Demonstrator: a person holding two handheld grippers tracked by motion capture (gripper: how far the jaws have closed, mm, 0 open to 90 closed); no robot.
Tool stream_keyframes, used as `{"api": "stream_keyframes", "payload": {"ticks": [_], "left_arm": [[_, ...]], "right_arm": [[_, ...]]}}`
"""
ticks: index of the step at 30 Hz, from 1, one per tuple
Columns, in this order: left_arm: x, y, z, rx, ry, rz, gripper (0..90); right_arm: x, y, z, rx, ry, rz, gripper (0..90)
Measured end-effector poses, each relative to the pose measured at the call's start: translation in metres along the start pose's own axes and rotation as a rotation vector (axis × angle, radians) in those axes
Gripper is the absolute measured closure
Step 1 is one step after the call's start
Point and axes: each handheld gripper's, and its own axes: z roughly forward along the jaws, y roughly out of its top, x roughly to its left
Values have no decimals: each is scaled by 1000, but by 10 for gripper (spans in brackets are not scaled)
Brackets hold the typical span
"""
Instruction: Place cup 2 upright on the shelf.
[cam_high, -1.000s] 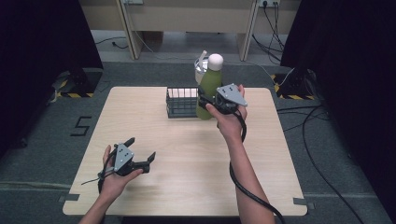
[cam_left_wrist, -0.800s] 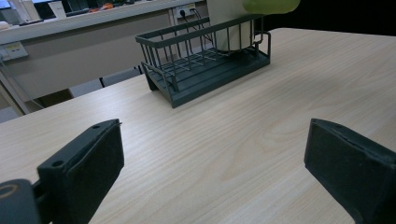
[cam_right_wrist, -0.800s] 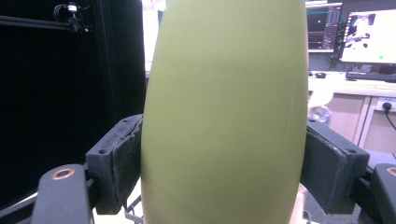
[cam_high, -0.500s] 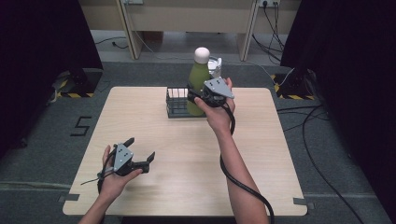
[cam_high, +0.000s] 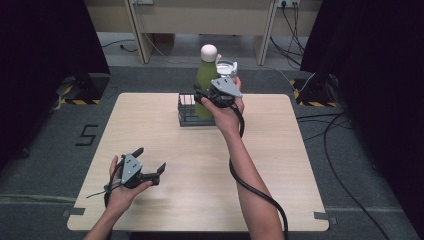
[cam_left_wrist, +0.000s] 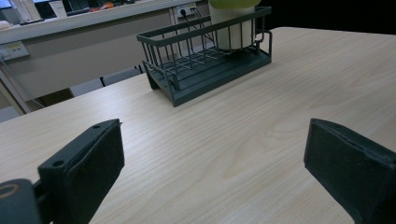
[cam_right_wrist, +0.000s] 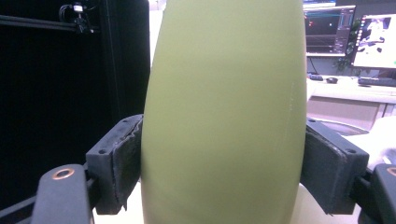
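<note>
1. Your right gripper (cam_high: 206, 96) jaws are clamping the green bottle (cam_high: 205, 80), standing upright in the wire basket (cam_high: 186, 112).
2. Your left gripper (cam_high: 149, 161) jaws are gaping wide, holding nothing, above the table (cam_high: 280, 165).

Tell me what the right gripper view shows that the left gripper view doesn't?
Right gripper view: the right gripper with both black pads pressed against the sides of the green bottle, with computer monitors far behind.

Left gripper view: the left gripper with its jaws wide apart and nothing between them, the wooden table, and the dark wire basket standing on it.

Both: the green bottle; the left gripper view catches its lower part, with a white base, inside the basket.
</note>
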Motion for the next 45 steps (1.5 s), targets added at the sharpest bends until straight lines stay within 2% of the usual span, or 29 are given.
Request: {"api": "stream_keyframes", "payload": {"ticks": [24,45], "left_arm": [[0,0,-1,0,0,3,42],[1,-1,-2,-1,-2,3,43]], "right_arm": [[20,3,38,32,25,-9,224],[21,4,73,75,2,-1,224]]}}
